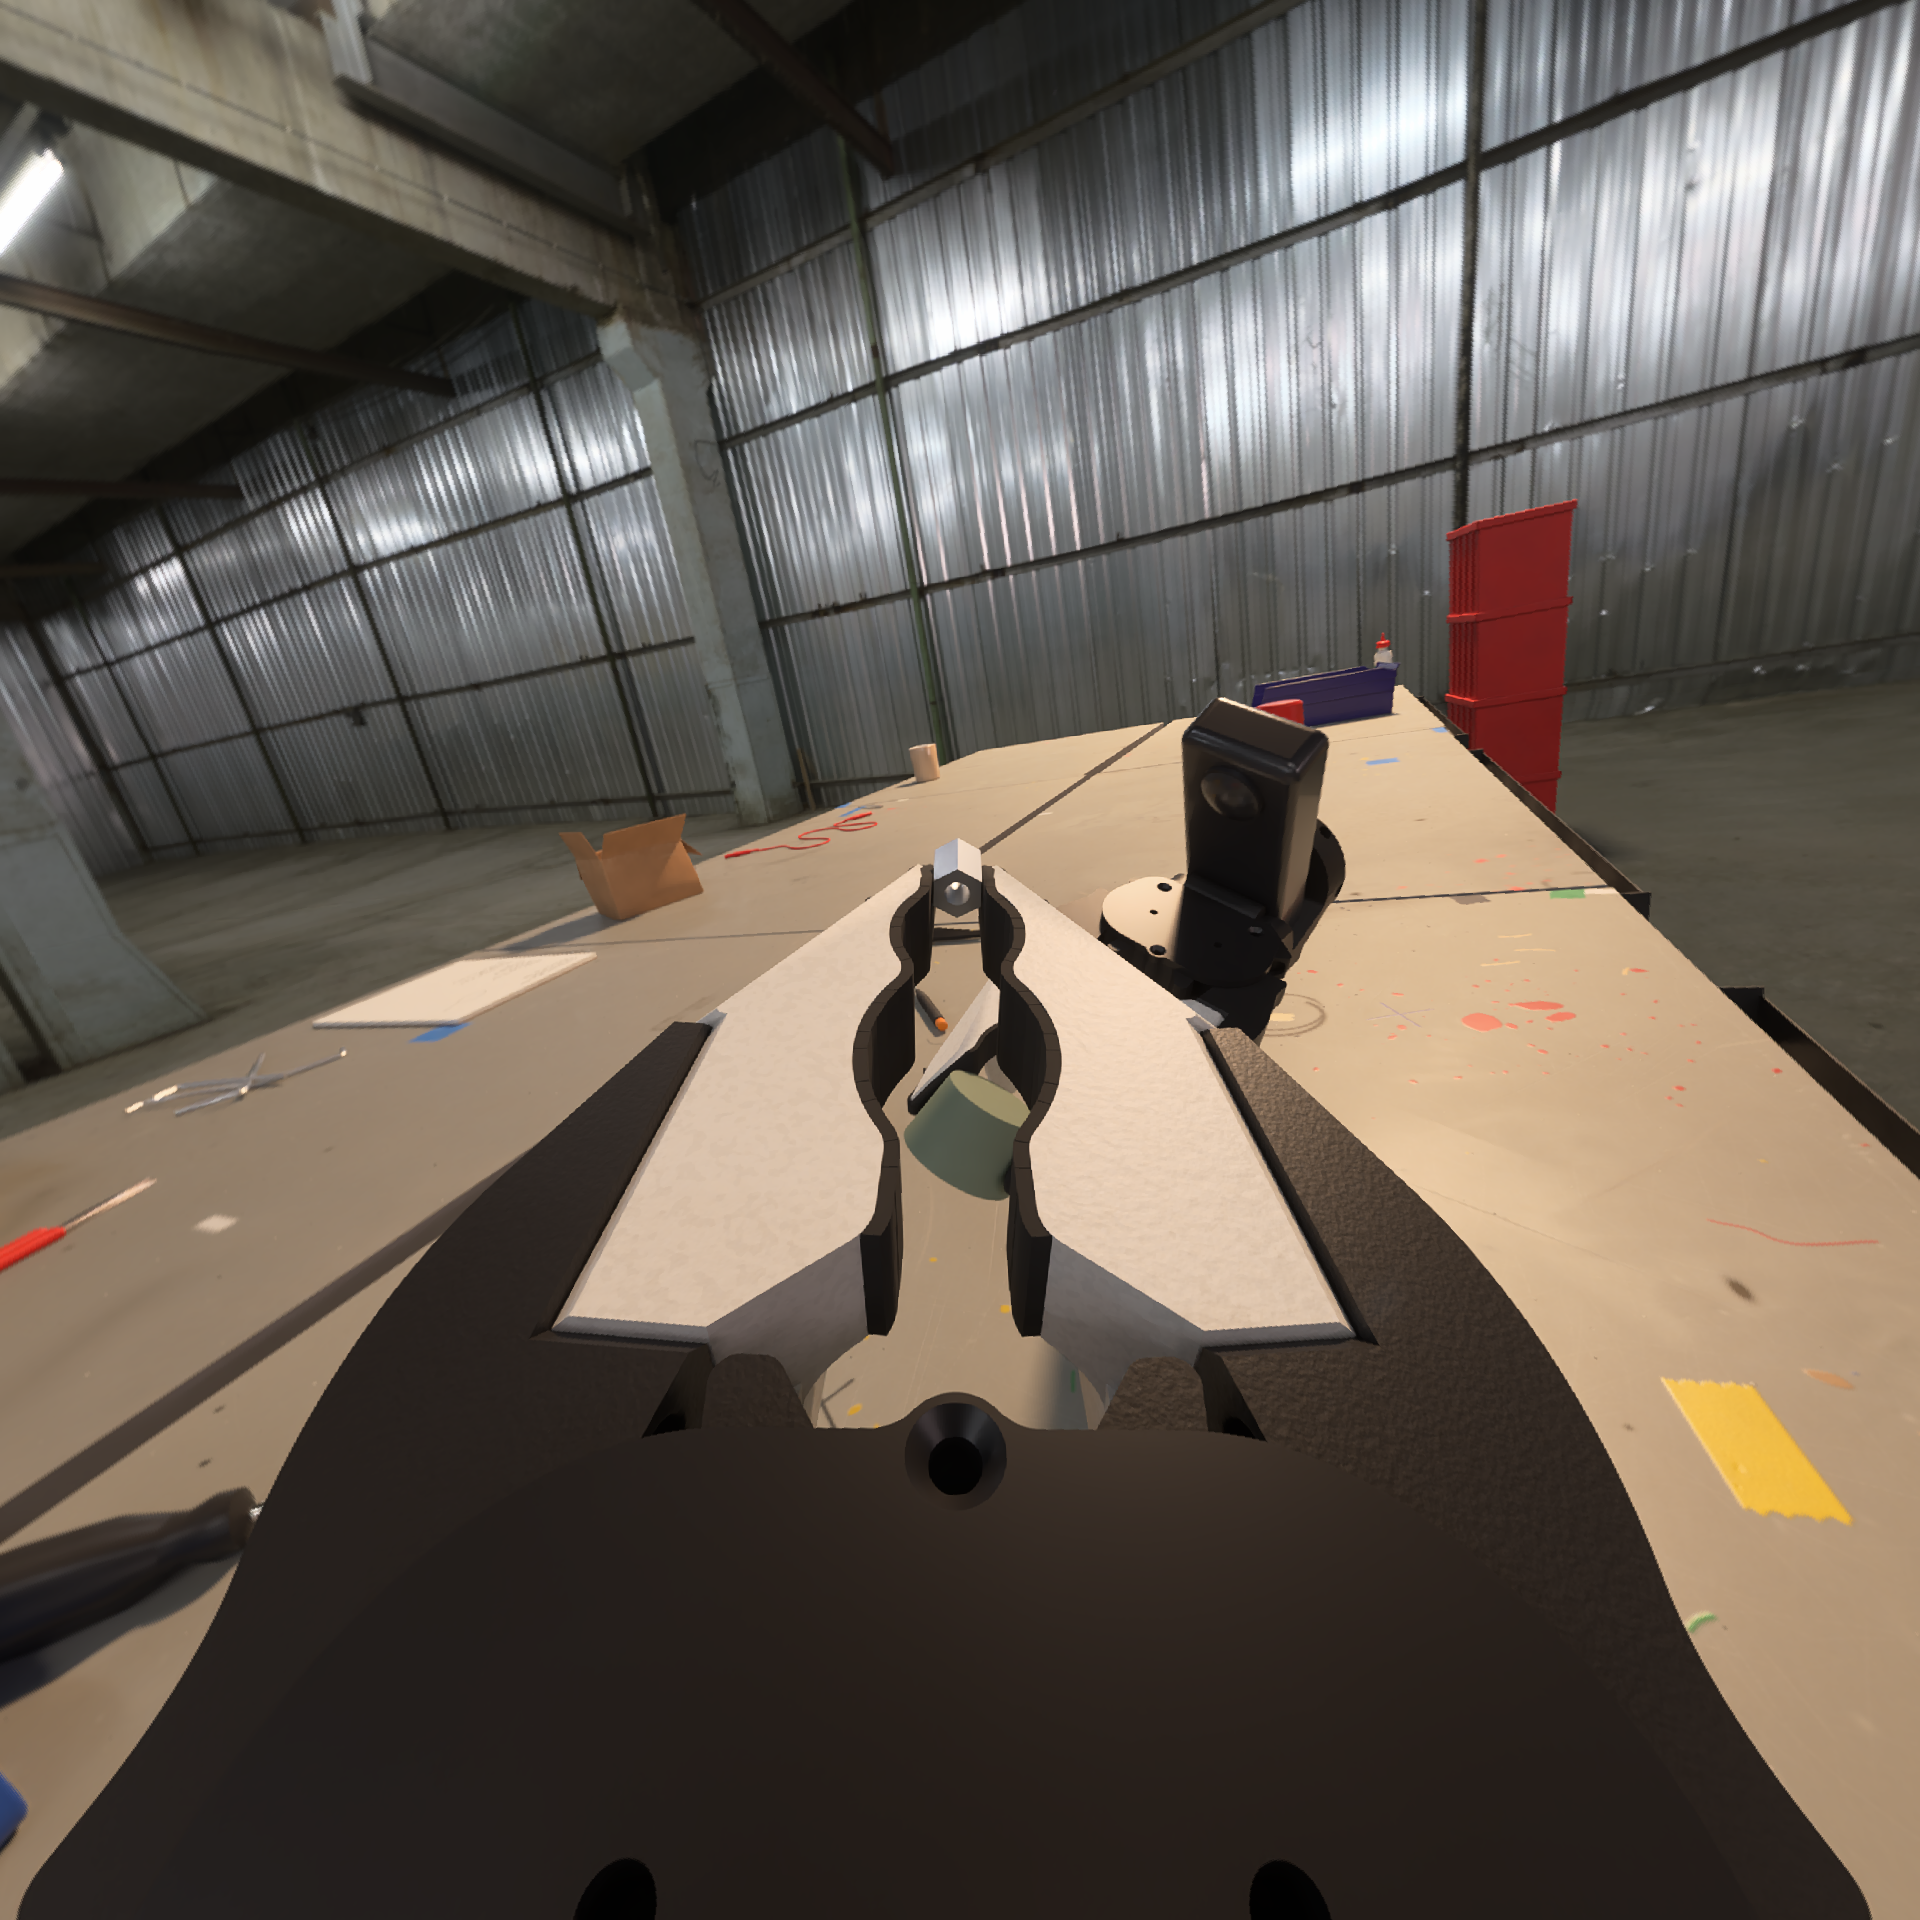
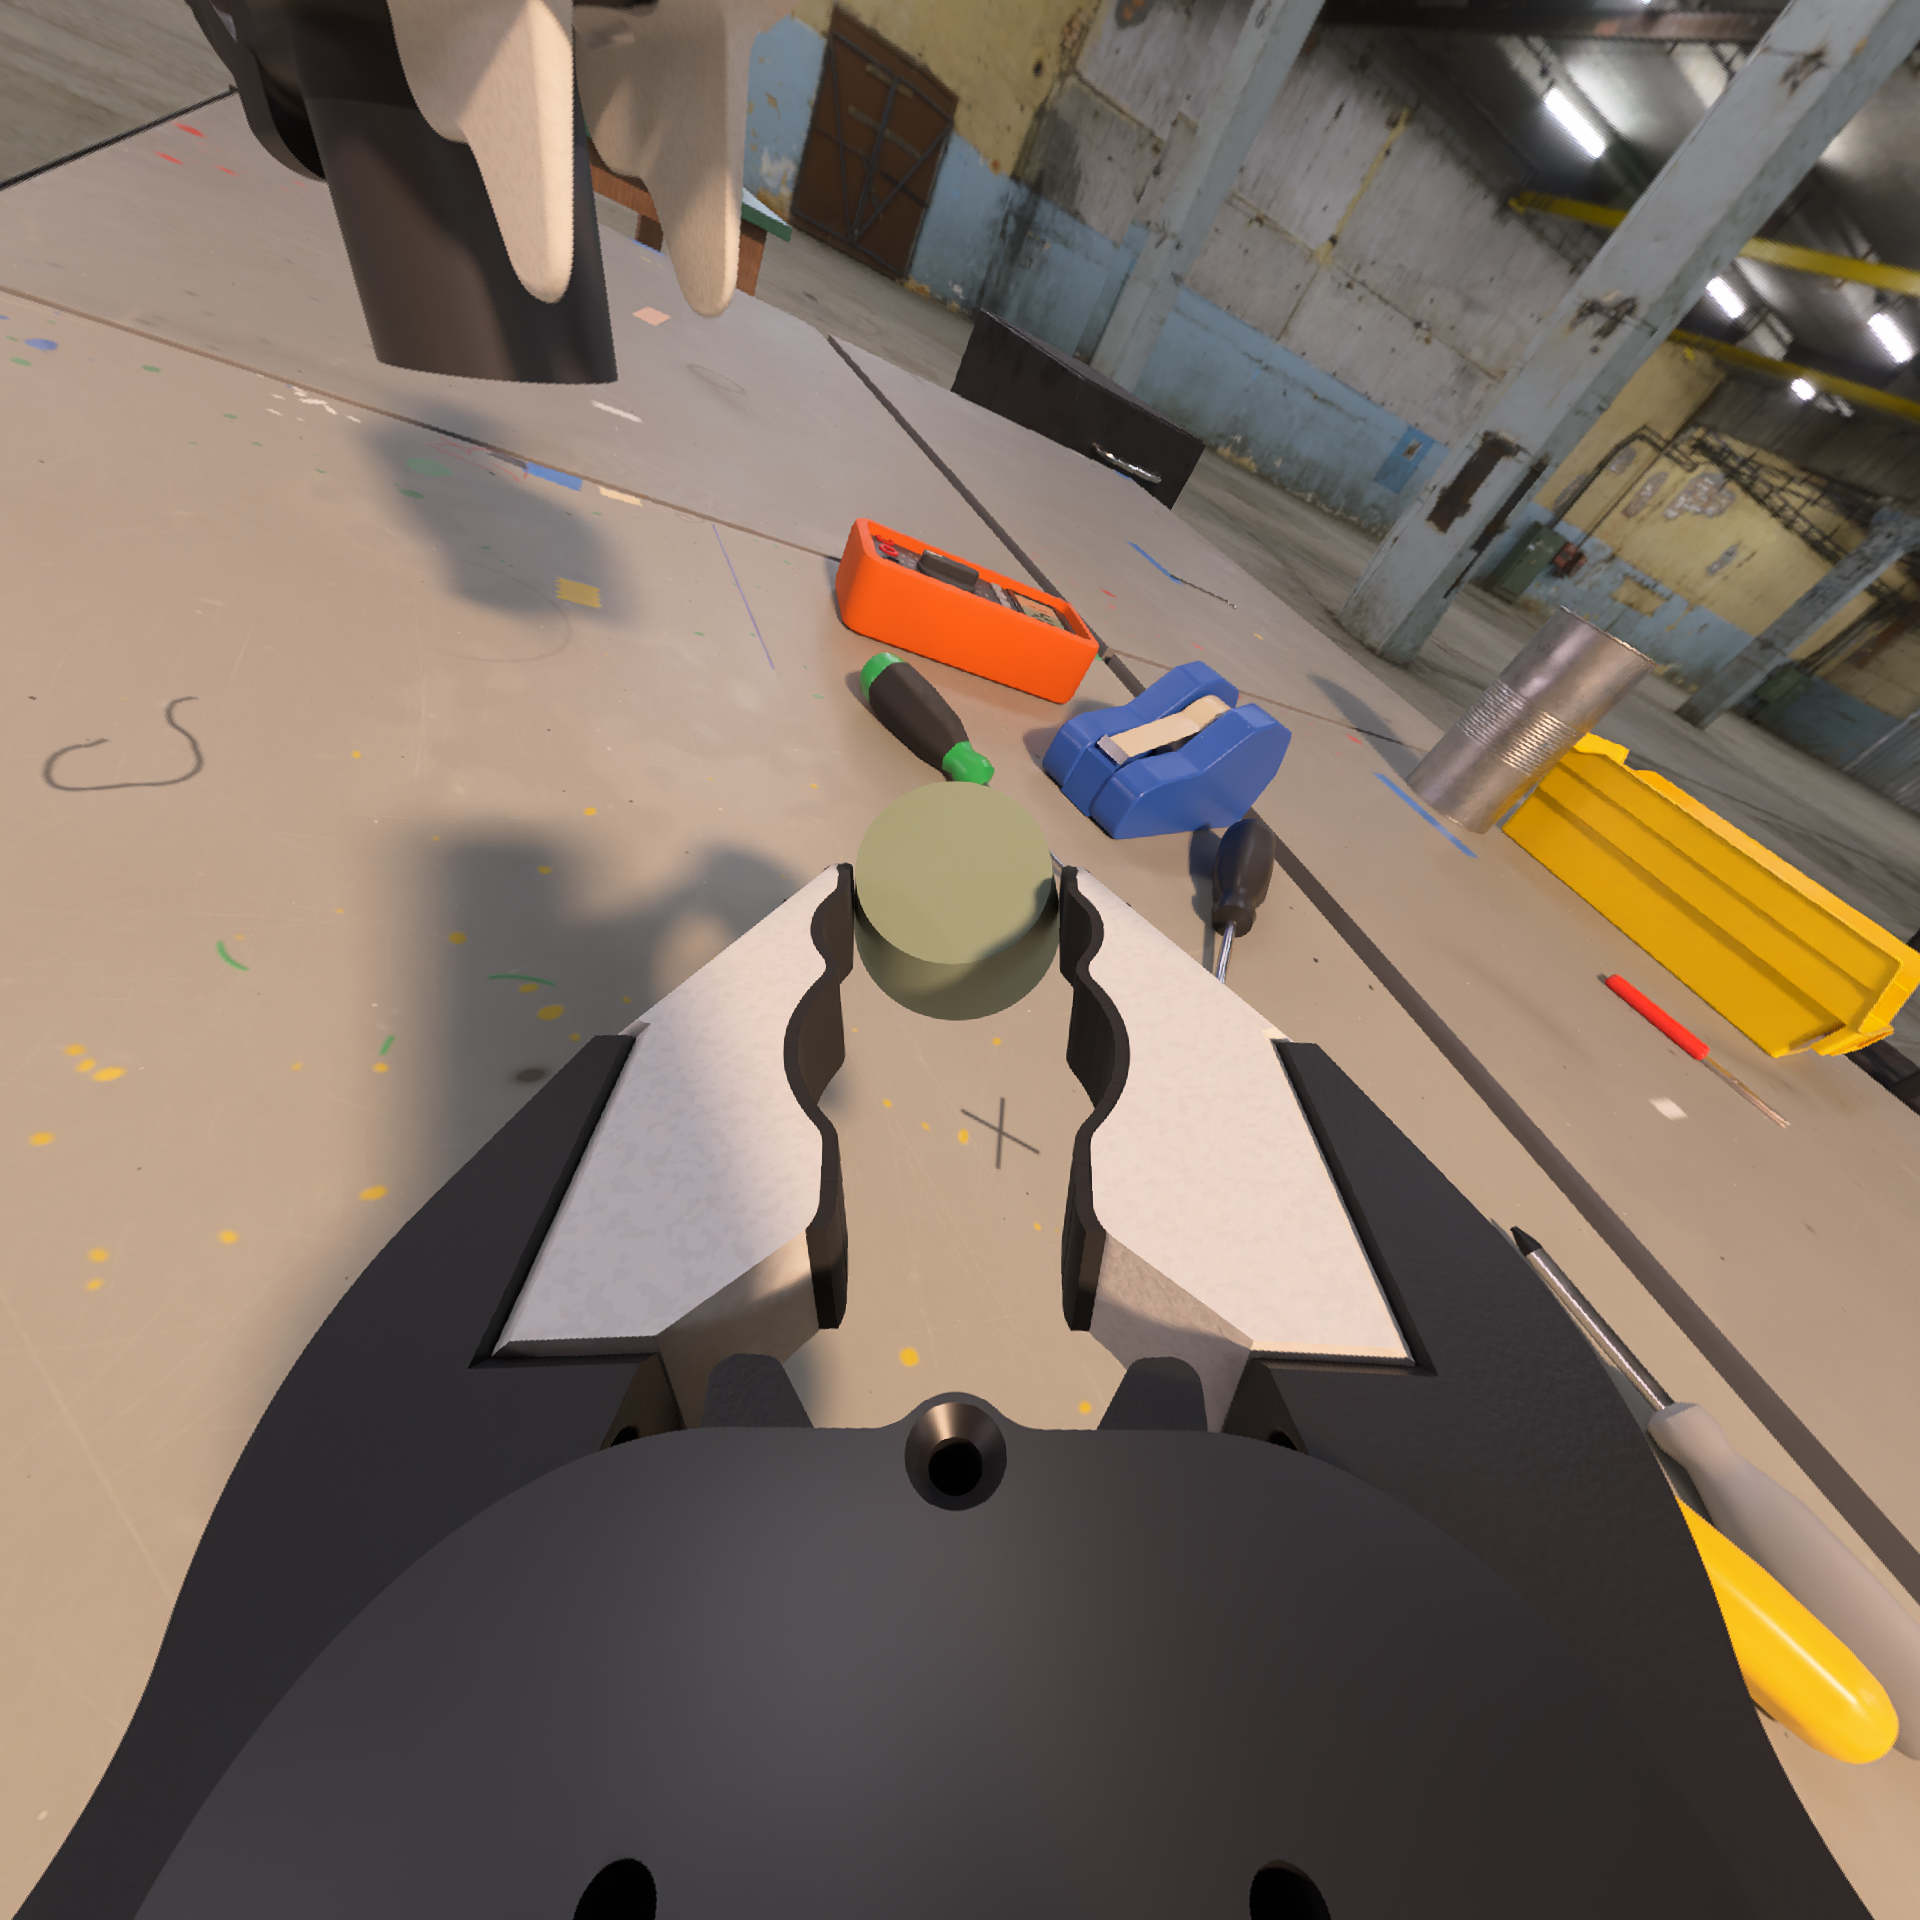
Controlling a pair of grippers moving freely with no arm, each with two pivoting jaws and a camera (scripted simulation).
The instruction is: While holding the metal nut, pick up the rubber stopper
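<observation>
My left gripper (image 1: 954, 883) is shut on a small silver hex metal nut (image 1: 953, 891), pinched at its fingertips above the table. An olive-green rubber stopper (image 2: 954, 914) sits between the tips of my right gripper (image 2: 956, 883), which is shut on it from both sides; it seems held slightly above the table. In the left wrist view the stopper (image 1: 961, 1132) shows below my left fingers, with the black body of the right gripper (image 1: 1236, 883) behind it. The left gripper's fingers (image 2: 520, 156) hang at the top left of the right wrist view.
An orange meter (image 2: 961, 613), a green-tipped screwdriver (image 2: 920, 717), a blue block (image 2: 1164, 748), a dark screwdriver (image 2: 1242, 873), a metal can (image 2: 1527, 717) and a yellow bin (image 2: 1704, 904) lie beyond the stopper. A yellow-handled screwdriver (image 2: 1766, 1579) lies at right. A cardboard box (image 1: 634, 868) sits far left.
</observation>
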